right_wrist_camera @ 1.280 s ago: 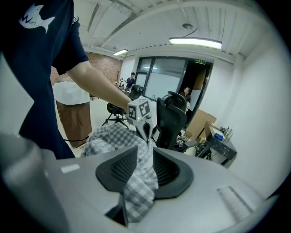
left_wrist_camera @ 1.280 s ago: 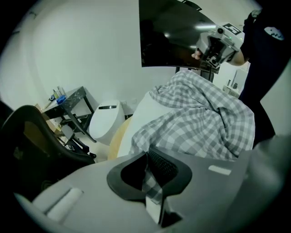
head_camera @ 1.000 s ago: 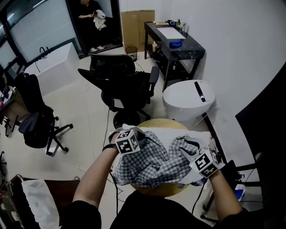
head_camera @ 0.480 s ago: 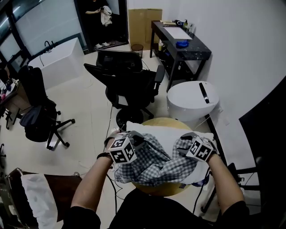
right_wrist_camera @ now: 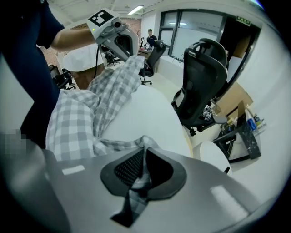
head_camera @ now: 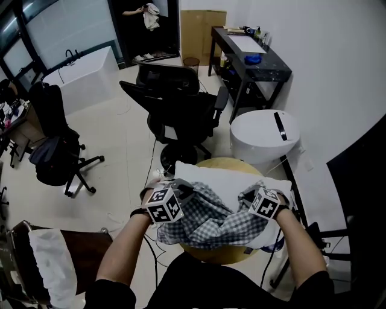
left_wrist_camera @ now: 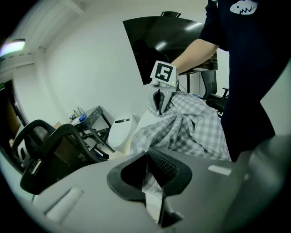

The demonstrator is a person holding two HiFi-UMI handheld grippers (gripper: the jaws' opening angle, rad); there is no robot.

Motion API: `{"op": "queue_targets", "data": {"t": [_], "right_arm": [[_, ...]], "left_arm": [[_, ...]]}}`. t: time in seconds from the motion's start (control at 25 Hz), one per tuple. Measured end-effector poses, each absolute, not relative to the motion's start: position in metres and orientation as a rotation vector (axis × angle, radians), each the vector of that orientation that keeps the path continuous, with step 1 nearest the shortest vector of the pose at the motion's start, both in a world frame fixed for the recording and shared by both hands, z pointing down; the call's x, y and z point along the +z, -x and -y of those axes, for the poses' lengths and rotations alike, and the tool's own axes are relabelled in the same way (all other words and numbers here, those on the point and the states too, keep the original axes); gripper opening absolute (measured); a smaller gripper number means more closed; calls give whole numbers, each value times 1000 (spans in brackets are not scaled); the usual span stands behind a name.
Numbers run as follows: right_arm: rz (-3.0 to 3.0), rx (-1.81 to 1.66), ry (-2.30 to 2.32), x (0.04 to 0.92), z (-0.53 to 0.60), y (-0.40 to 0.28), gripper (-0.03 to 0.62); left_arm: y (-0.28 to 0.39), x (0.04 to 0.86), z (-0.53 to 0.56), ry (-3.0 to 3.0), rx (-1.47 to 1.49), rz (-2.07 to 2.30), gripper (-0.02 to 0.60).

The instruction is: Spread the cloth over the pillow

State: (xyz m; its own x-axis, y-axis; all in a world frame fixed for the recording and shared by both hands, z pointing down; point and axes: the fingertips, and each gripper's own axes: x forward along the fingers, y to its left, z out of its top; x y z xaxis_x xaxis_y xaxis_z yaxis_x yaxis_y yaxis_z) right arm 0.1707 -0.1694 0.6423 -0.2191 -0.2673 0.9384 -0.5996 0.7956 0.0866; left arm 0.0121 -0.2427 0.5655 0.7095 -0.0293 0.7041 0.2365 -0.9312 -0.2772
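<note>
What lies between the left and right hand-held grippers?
The checked cloth, bunched on the white pillow, spans between the left hand-held gripper and the right hand-held gripper, whose jaws have just closed on it; the head view shows it.

No legible writing is showing in any view.

The cube on the right gripper and the cube on the left gripper are showing only black-and-white square marker patterns, with no letters or digits. The person's dark shirt is carrying a white toothed graphic without words. A small green sign is hanging above the dark doorway in the right gripper view, and its print is coming out too small to read.
</note>
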Motion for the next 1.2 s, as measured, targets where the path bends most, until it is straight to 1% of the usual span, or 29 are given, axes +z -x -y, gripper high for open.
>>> {"op": "queue_targets", "data": {"t": [0.04,0.12,0.6,1.2], "right_arm": [[1815,348,-692,640,168,-171,20],[1832,340,-759,633,167,-175,17],[1735,247,-1229,564,169,-244,15],[1497,214,-1584,528,156,-319,15]], "left_arm": [[-10,565,243,2573,-1065,154,3],[-4,564,247,2576,-1063,134,3],[29,552,315,2552,-1088,-135,3],[62,590,396,2560,-1194,-373,3]]}}
